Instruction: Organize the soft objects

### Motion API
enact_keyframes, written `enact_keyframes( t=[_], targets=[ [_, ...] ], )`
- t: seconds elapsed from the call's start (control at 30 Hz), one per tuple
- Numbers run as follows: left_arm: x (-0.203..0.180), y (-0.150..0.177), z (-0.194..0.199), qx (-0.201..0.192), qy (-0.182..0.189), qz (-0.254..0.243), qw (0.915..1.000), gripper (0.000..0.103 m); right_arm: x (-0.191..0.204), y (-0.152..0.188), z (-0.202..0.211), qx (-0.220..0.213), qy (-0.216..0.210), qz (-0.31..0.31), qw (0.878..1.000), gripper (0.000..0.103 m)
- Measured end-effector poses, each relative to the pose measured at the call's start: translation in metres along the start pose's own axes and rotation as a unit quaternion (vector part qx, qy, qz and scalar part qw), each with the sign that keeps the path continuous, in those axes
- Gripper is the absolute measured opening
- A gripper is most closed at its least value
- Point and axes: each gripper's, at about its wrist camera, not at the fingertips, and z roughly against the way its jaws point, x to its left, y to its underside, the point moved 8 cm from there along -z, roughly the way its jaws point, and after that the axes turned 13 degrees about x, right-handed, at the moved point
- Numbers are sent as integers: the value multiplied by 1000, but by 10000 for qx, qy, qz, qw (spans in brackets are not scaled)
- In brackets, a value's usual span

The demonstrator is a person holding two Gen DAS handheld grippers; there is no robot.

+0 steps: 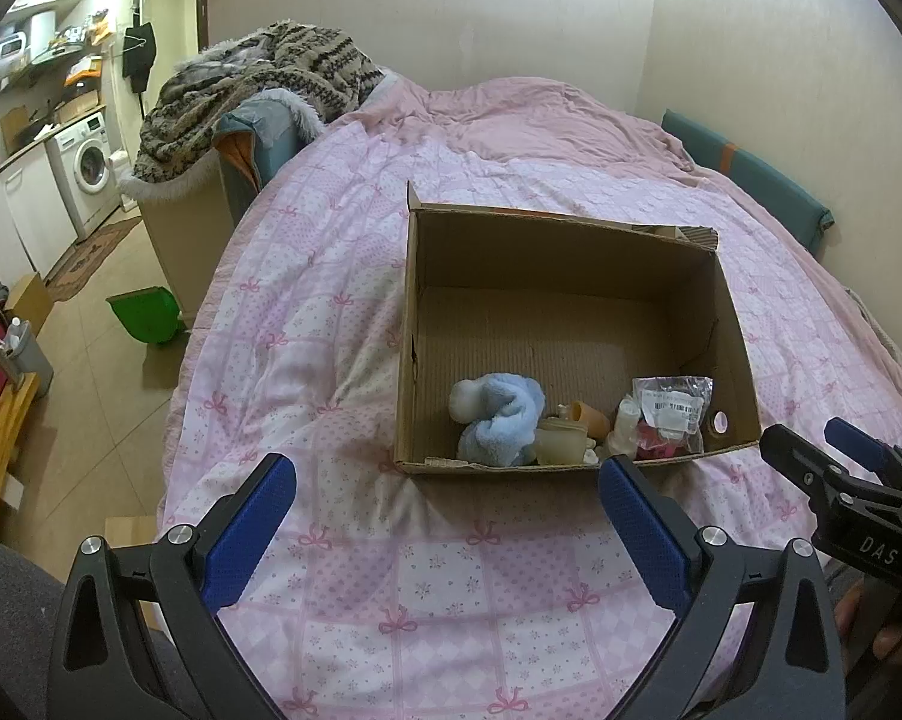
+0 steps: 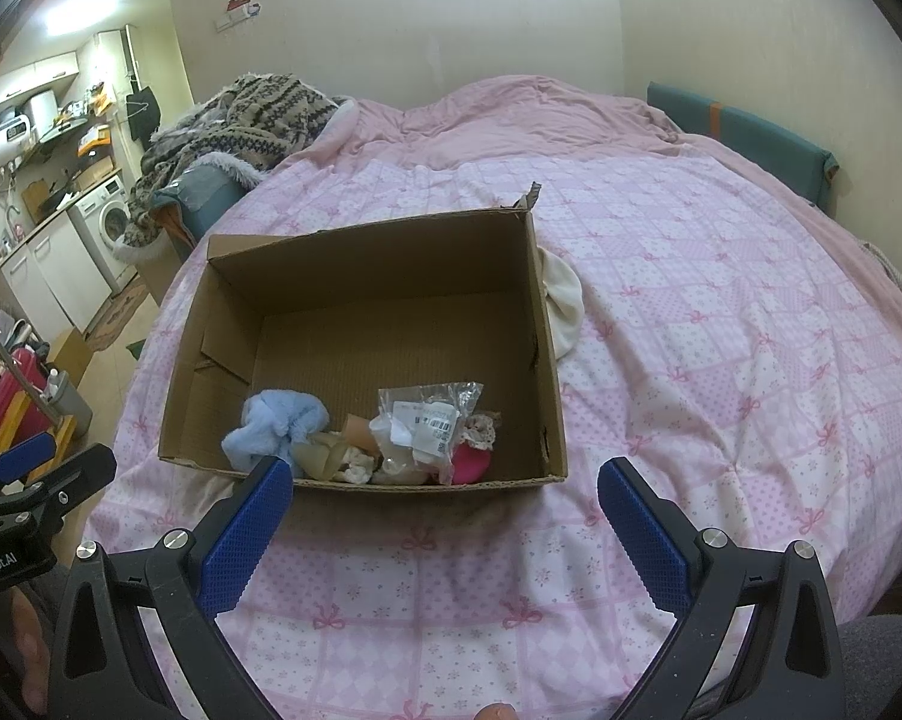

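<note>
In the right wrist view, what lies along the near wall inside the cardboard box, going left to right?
Light blue fluffy cloth → orange-tan cup → clear plastic bag with a barcode label → bright pink item, all inside the cardboard box.

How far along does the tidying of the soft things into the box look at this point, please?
Done: a blue plush cloth and a clear packet lie in the cardboard box. In hand: nothing; left gripper and right gripper are open. Left: a cream cloth beside the box.
</note>
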Motion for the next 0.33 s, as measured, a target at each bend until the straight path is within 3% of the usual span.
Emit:
enact_keyframes(
  t=[0.33],
  targets=[
    [0, 0, -1, 3, -12, -4, 10000, 101, 0, 0, 0, -3, -6, 0, 10000, 103]
  ],
)
